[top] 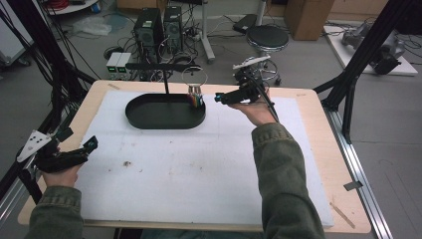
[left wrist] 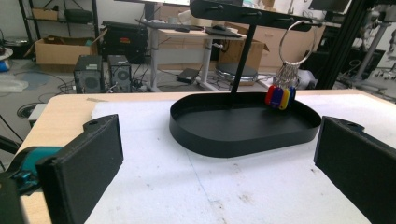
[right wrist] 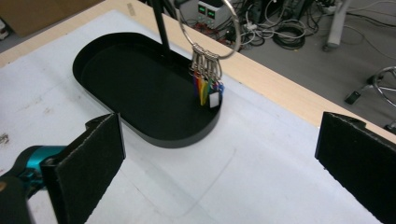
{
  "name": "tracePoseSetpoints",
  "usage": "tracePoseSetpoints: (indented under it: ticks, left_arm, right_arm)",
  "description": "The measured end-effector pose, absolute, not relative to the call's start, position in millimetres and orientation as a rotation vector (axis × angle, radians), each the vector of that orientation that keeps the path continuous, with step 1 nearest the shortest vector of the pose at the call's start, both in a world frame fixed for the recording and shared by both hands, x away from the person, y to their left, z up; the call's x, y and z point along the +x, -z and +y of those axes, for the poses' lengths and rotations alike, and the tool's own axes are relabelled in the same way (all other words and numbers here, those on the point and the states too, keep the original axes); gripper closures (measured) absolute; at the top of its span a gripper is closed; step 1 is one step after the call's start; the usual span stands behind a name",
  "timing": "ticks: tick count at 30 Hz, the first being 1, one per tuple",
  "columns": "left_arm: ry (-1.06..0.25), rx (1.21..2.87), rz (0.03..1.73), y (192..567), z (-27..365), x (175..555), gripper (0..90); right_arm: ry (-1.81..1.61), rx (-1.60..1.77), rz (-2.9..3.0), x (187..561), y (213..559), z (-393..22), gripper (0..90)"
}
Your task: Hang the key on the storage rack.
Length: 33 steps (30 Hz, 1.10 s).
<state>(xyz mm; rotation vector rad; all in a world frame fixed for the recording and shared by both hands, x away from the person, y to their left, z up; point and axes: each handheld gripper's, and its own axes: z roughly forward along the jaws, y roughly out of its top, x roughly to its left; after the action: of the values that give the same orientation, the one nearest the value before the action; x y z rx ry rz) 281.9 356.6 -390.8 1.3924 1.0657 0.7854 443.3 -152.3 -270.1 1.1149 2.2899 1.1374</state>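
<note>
black tray (top: 149,118): oval, stand post rising from it.
key ring (right wrist: 208,29): hangs on the stand's bar, coloured tags (right wrist: 208,91) dangling at the tray's 3 o'clock end.
right gripper (top: 217,98): released, empty, beside ring.
left gripper (top: 91,145): released, idle.
progress: hanging looks done.

1. High view: dim, flat light; overall cool and underexposed, soft in detail, no hard shadows on the white mat (top: 199,164).
2. Black tray (top: 164,112) reads as a near-featureless dark mass; faint sheen on its rim.
3. Left gripper view: brighter, background shelves evenly lit; near jaws slightly soft.
4. Right gripper view: mat bright, slightly washed out; key ring (right wrist: 210,28) catches small highlights.
5. Straight lines bow mildly toward the frame edges.
</note>
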Motion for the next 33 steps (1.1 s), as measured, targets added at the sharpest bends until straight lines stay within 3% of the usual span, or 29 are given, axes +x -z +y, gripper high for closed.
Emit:
tracePoseSetpoints:
  ticks: [33]
  left_arm:
    - [-0.834,1.427,1.079,392,357,280,1.7]
  right_arm:
    - [-1.180,1.165,2.076,370,298,-239,0.6]
